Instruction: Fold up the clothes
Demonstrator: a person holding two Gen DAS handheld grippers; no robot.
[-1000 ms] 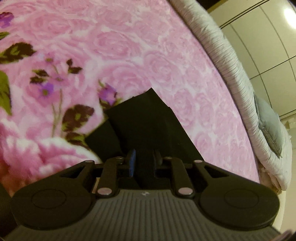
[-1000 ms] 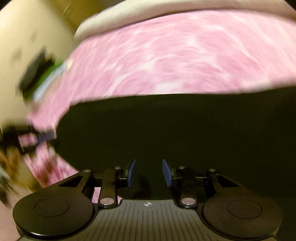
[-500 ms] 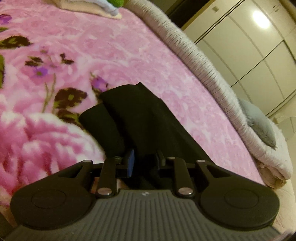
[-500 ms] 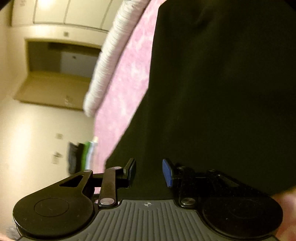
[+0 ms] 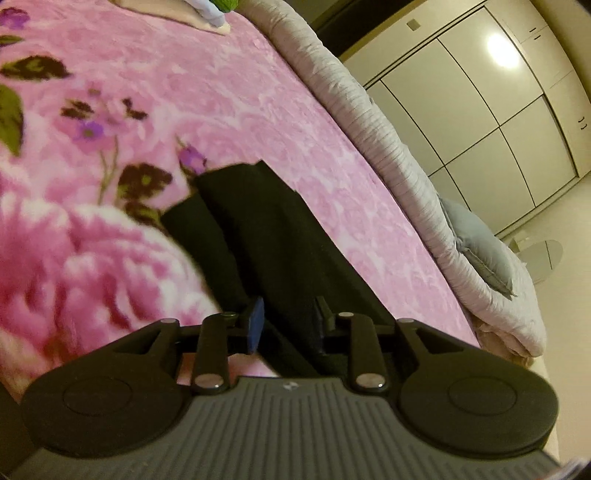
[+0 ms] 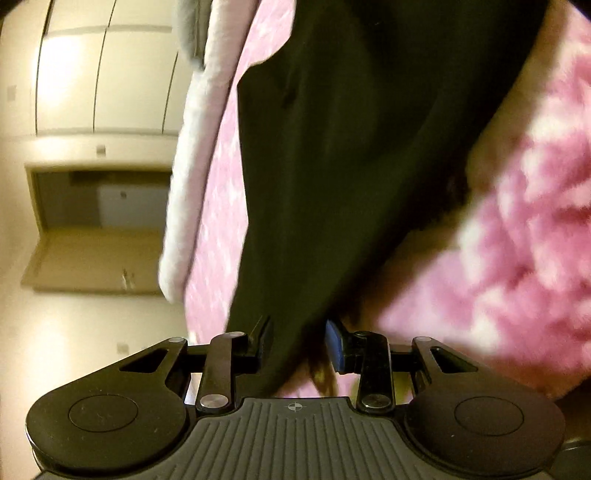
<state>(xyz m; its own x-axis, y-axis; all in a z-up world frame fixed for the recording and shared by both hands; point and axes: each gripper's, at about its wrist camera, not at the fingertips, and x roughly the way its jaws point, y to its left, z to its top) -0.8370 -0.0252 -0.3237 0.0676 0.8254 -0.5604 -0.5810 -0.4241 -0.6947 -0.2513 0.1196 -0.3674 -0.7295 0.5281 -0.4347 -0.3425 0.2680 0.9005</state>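
Note:
A black garment (image 5: 266, 229) lies as a long strip on the pink flowered blanket (image 5: 229, 96). My left gripper (image 5: 286, 325) has its blue-padded fingers (image 5: 255, 323) a little apart with the black cloth running between them. In the right wrist view the same black garment (image 6: 354, 140) hangs large in front of the camera. My right gripper (image 6: 299, 343) has its fingers (image 6: 334, 345) a little apart with the cloth's lower edge between them. The view is tilted and blurred.
A grey-white quilted bed edge (image 5: 369, 122) runs along the blanket's right side, with a grey pillow (image 5: 476, 243) on it. Folded clothes (image 5: 207, 11) lie at the blanket's far end. White wardrobe doors (image 5: 498, 122) stand beyond the bed.
The left gripper's fingers have parted slightly around the black cloth and the view tilted up. The right gripper swung round, so the garment now hangs beside the bed edge.

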